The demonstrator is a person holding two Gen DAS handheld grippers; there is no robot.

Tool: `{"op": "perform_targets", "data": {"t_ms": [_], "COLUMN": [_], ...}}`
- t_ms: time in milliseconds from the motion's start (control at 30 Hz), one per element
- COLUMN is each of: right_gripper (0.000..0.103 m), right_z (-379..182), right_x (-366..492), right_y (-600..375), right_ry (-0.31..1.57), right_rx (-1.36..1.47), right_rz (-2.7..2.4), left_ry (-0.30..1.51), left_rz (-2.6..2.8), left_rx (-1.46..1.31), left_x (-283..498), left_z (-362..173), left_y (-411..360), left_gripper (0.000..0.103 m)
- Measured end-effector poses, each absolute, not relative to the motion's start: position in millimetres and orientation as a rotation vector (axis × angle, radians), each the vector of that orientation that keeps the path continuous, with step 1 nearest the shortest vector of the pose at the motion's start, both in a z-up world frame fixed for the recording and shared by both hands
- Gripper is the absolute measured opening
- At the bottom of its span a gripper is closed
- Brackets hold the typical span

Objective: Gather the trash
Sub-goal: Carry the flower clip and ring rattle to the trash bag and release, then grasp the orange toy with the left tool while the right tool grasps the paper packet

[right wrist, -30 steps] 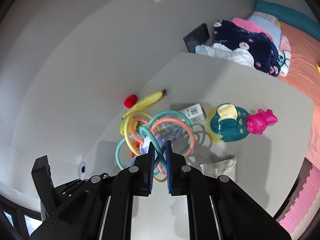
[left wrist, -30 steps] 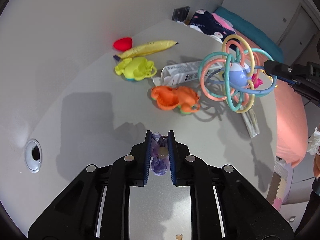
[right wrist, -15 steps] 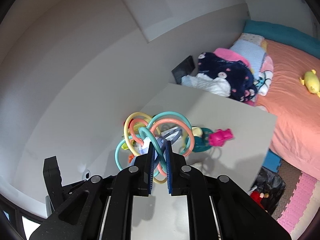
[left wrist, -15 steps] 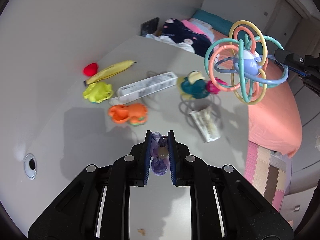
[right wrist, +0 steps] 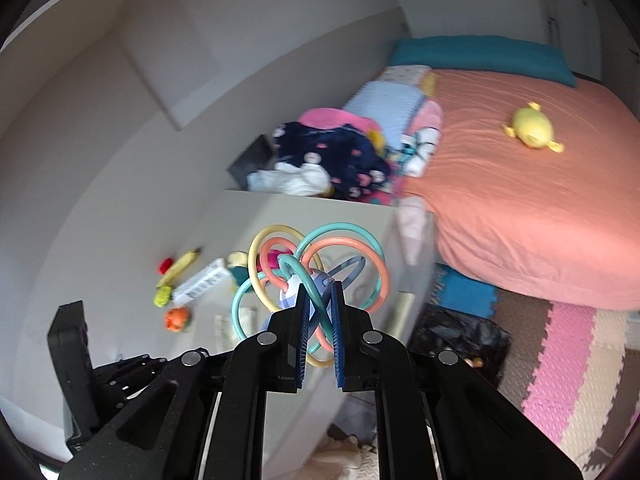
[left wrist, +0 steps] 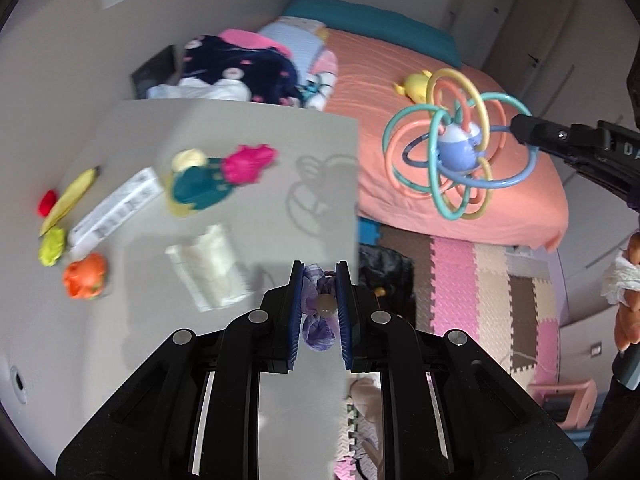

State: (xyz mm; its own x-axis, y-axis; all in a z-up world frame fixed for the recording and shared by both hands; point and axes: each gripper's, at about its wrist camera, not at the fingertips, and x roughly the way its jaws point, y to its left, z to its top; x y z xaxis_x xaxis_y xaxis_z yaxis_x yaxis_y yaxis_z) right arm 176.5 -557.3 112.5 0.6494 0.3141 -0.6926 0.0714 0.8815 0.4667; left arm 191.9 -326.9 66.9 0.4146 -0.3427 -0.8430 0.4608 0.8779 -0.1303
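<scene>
Both tongs are loaded, the left tongs [left wrist: 319, 304] clamped on a purple crumpled scrap [left wrist: 318, 330] and the right tongs [right wrist: 319, 322] on the ring rattle [right wrist: 310, 276], so I judge I am carrying them off the worktop [left wrist: 248, 152], and next I need to bring them over the black bag [right wrist: 460, 330] on the floor.

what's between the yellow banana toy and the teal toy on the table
A long white printed box lies between the yellow banana toy and the teal toy, seen in the left wrist view.

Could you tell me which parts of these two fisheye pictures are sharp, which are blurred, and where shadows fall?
Left wrist view: the left gripper and its purple toy are sharp, the table items smeared, the ring toy's shadow falling on the table. Right wrist view: the right gripper is crisp, the clothes pile blurred.
</scene>
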Motion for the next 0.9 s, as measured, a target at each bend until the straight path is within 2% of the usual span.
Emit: {"op": "perform_targets", "data": {"t_ms": [367, 467, 500, 533, 600, 900], "right_gripper": [0.012, 0.017, 0.028, 0.05, 0.062, 0.062], "right_z": [22, 0, -7, -12, -15, -12], "right_x": [155, 157, 159, 160, 162, 161], "right_y": [-651, -661, -664, -667, -670, -670], "right_ry": [1.034, 1.083, 1.104, 1.127, 1.143, 1.112], "right_rx": [0.566, 0.593, 0.602, 0.599, 0.555, 0.528], "right_rz": [-0.03, -0.031, -0.03, -0.054, -0.112, -0.117], "left_ry": [1.12, 1.153, 1.168, 1.18, 1.17, 1.139], "left_rz": [-0.653, -0.663, -0.668, -0.652, -0.615, -0.564], "left_rx": [0.249, 0.272, 0.279, 0.289, 0.305, 0.279], "left_x": [178, 182, 184, 186, 189, 199], "left_z": [18, 3, -2, -7, -12, -9], "left_y": [-434, -450, -455, -458, -462, -432], "left_gripper": [0.016, 0.018, 0.025, 0.056, 0.096, 0.096]}}
